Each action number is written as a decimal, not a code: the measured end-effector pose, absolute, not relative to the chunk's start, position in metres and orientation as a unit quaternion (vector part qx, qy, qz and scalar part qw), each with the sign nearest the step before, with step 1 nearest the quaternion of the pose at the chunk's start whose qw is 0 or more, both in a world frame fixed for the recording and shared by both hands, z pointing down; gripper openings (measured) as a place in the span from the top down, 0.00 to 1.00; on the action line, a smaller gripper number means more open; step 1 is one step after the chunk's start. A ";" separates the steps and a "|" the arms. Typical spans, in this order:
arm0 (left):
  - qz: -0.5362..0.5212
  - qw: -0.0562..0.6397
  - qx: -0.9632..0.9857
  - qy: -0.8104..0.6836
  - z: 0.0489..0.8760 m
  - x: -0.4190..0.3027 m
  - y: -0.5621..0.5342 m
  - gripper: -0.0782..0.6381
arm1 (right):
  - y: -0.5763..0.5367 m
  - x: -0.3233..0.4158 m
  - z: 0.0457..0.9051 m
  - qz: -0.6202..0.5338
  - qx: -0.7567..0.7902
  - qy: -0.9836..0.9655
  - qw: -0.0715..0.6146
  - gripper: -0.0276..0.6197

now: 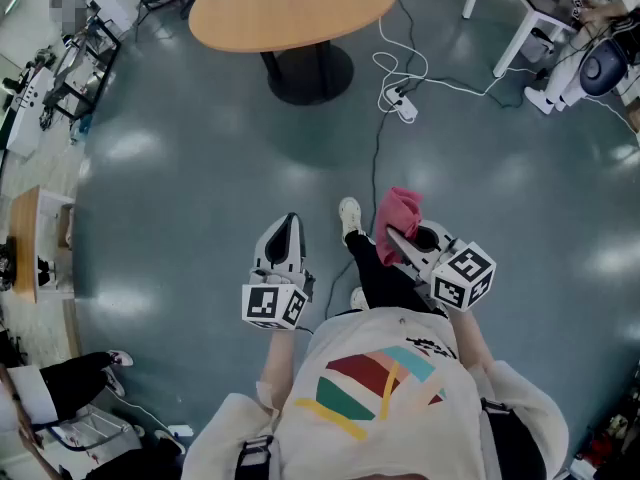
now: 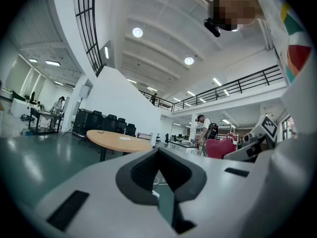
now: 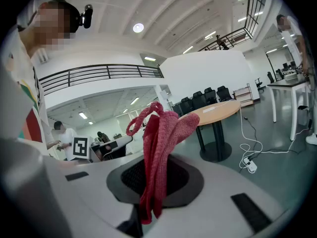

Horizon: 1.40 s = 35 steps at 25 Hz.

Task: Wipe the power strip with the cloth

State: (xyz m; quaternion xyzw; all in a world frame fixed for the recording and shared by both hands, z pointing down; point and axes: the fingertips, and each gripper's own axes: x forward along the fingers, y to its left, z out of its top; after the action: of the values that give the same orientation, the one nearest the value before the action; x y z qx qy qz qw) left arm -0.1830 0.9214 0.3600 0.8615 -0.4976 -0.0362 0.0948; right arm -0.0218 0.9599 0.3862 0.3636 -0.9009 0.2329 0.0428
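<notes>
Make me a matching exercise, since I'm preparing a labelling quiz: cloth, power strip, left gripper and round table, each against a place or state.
1. cloth
2. power strip
3. left gripper
4. round table

A. lying on the floor, white cable attached
B. jaws shut, nothing between them
C. orange-brown top, dark pedestal
D. pinched in the right gripper

Pairs: 1-D, 2-A, 3-B, 4-C.
</notes>
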 end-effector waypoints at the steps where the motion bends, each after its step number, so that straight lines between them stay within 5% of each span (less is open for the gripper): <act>1: -0.033 0.087 0.864 -0.495 0.361 -0.182 0.902 0.83 | 0.940 -0.023 0.393 0.237 0.360 -0.901 0.043 0.90; 11: -0.052 0.052 0.810 -0.582 0.327 -0.253 0.687 0.83 | 0.696 -0.063 0.370 0.239 0.315 -0.919 -0.004 0.90; 30: -0.057 0.027 0.818 -0.571 0.321 -0.269 0.378 0.83 | 0.402 -0.085 0.368 0.266 0.335 -0.903 0.049 0.90; 35: -0.042 0.010 0.853 -0.519 0.282 -0.267 0.304 0.83 | 0.348 -0.110 0.320 0.285 0.335 -0.898 -0.014 0.90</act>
State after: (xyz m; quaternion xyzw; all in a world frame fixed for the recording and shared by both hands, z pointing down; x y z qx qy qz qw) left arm -0.2670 0.3037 0.2823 0.8534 -0.5195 -0.0419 0.0100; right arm -0.1099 0.3480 0.3204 0.3345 -0.8981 0.2851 -0.0138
